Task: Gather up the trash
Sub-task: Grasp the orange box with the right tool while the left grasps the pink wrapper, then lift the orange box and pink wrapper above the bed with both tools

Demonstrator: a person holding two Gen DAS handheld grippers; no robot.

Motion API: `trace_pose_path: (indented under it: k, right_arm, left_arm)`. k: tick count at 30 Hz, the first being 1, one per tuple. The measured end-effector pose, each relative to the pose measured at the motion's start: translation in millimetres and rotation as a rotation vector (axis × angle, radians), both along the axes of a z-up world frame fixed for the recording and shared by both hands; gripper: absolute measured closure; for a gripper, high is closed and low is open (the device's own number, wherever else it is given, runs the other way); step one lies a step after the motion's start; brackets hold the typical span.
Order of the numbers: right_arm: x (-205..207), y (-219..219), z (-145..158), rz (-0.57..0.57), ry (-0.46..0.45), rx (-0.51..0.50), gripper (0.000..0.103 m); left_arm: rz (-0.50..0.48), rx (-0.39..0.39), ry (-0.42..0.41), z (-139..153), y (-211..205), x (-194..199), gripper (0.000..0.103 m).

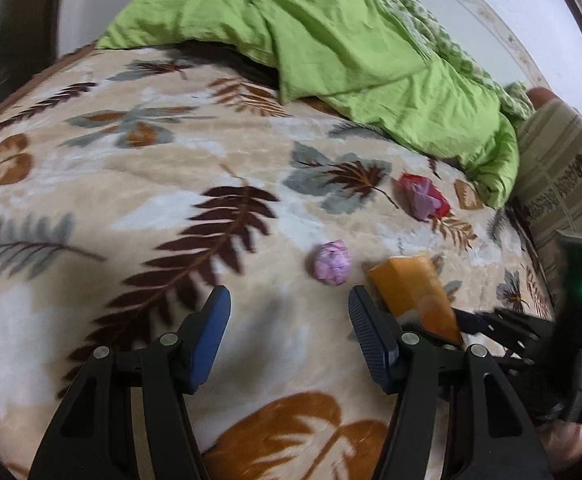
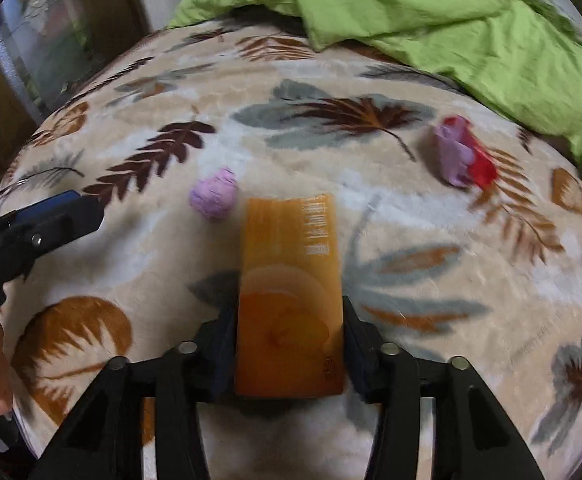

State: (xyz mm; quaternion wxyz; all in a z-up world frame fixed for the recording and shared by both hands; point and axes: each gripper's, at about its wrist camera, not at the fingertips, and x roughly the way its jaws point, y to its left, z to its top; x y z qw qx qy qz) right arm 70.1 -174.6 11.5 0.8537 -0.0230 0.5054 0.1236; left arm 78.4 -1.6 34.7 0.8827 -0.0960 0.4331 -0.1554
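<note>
orange box in the grip, two scraps left on the bed

the right gripper [image 2: 289, 344] is clamped on the orange box [image 2: 289, 292]; its two pads press the box's long sides, so the box points forward over the leaf-pattern blanket [image 2: 431, 280]. the left gripper [image 1: 289, 300] has its jaws apart with nothing between them, probably kept free for the next piece. just ahead of it lies the crumpled purple ball [image 1: 331, 266], and further off, near the green quilt [image 1: 331, 40], a red and purple wrapper [image 1: 425, 196]. both lie loose on the blanket, not yet collected.
</note>
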Motion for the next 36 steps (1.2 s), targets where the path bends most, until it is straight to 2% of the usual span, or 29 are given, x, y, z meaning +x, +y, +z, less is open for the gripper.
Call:
trace_pose_path:
  k: [5, 7, 9, 11, 13, 19, 27, 36]
  right_arm:
    - [-43, -36, 16, -0.210, -0.042, 0.144, 0.054]
    - [-58, -41, 18, -0.260, -0.061, 0.175, 0.054]
    - [-74, -43, 16, -0.286, -0.088, 0.222, 0.054]
    - [-76, -41, 14, -0.292, -0.074, 0.249, 0.054]
    - [-73, -38, 14, -0.278, -0.081, 0.260, 0.054]
    - [-70, -37, 12, -0.272, -0.092, 0.251, 0.054]
    - [-82, -34, 27, -0.284, -0.174, 0.205, 0.053]
    - [-125, -21, 50, -0.298, -0.257, 0.212, 0.053]
  left_arm:
    - [-0.070, 0.063, -0.049, -1, -32, 15, 0.043]
    - [-0.086, 0.073, -0.044, -5, -41, 22, 0.045]
    - [-0.098, 0.103, -0.039, -10, -49, 28, 0.052]
    - [-0.107, 0.137, -0.020, -19, -58, 35, 0.067]
    - [-0.105, 0.151, 0.006, -27, -59, 41, 0.073]
    - [-0.093, 0.134, 0.001, -29, -55, 44, 0.079]
    - [-0.075, 0.115, -0.062, -9, -48, 13, 0.079]
    - [-0.032, 0.154, -0.189, 32, -35, -61, 0.079]
